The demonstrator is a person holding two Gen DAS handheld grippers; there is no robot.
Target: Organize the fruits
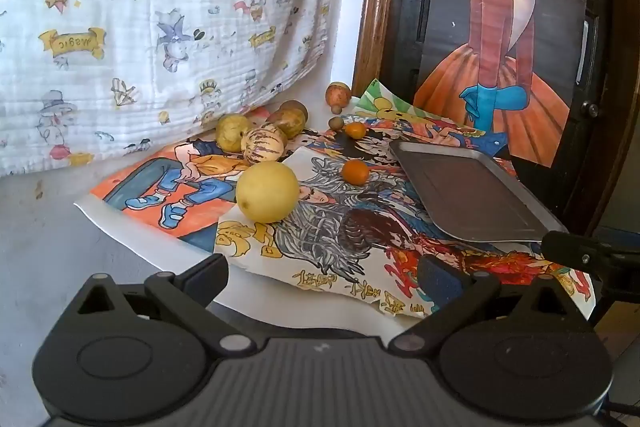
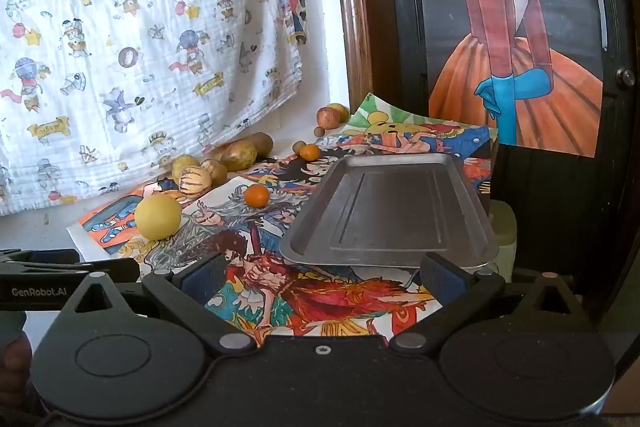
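A large yellow fruit (image 1: 267,191) (image 2: 157,217) lies on the coloured drawings ahead of my left gripper (image 1: 324,275), which is open and empty. Behind it sit a striped pale melon (image 1: 264,143) (image 2: 194,180), several yellow-green fruits (image 1: 232,132) (image 2: 239,155), two small oranges (image 1: 355,171) (image 2: 256,195) and a reddish fruit (image 1: 338,95) (image 2: 328,117) at the back. The empty metal tray (image 1: 472,195) (image 2: 392,211) rests to the right. My right gripper (image 2: 324,277) stands open just before the tray's near edge, holding nothing.
A printed white cloth (image 1: 160,27) hangs behind the fruit. A wooden frame (image 2: 352,27) and a dark door with a painted poster (image 2: 516,47) stand at the right. Coloured paper drawings (image 1: 320,251) cover the white table (image 1: 60,227). The left gripper's body (image 2: 48,279) shows at the left.
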